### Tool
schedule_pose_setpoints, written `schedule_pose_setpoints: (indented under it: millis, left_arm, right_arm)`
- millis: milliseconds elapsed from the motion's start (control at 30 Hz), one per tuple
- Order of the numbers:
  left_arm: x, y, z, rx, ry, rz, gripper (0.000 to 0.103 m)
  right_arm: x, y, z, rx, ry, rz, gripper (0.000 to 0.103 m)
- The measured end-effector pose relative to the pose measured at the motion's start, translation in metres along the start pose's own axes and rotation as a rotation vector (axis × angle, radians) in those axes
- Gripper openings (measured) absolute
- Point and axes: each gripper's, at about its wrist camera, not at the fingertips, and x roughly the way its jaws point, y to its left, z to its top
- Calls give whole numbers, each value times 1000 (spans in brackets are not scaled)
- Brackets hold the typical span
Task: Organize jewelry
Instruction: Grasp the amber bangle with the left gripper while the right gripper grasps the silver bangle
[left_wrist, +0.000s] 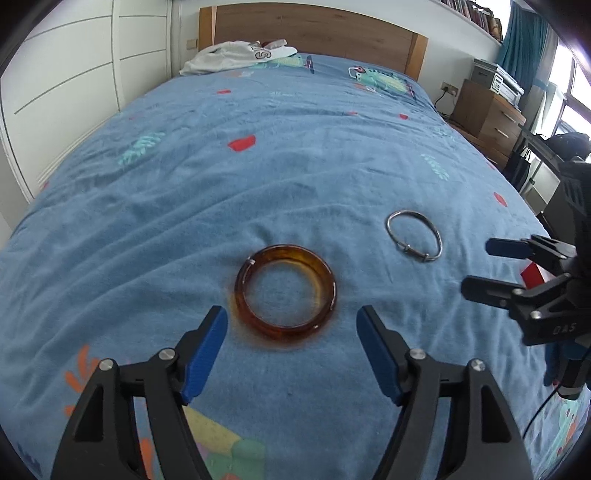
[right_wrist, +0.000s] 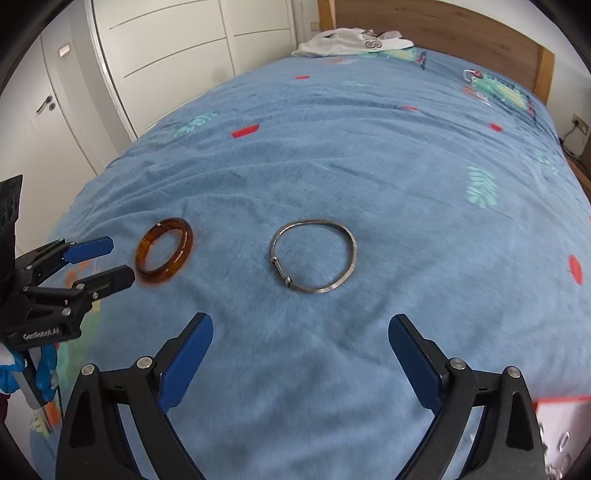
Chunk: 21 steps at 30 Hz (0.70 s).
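An amber bangle (left_wrist: 285, 288) lies flat on the blue bedspread (left_wrist: 258, 177), just beyond my open left gripper (left_wrist: 291, 325). A thin silver bangle (left_wrist: 413, 235) lies to its right. In the right wrist view the silver bangle (right_wrist: 314, 255) lies ahead of my open, empty right gripper (right_wrist: 301, 332), and the amber bangle (right_wrist: 165, 251) sits to the left, next to the left gripper (right_wrist: 107, 262). The right gripper (left_wrist: 480, 267) shows at the right edge of the left wrist view, near the silver bangle. A red-edged box (right_wrist: 561, 435) with small jewelry shows at the lower right.
White clothing (left_wrist: 236, 55) lies by the wooden headboard (left_wrist: 314, 29). White wardrobe doors (left_wrist: 66, 74) stand left of the bed. A wooden drawer unit (left_wrist: 487, 118) with a printer stands to the right.
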Motion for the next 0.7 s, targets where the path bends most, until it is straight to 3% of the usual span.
schedule_pose_setpoints:
  millis: [333, 700]
  left_arm:
    - [50, 6, 11, -4, 36, 6, 76]
    - [76, 10, 19, -14, 19, 38, 82]
  right_arm:
    - [47, -8, 22, -3, 30, -6, 100]
    - [80, -13, 37, 18, 30, -11, 103]
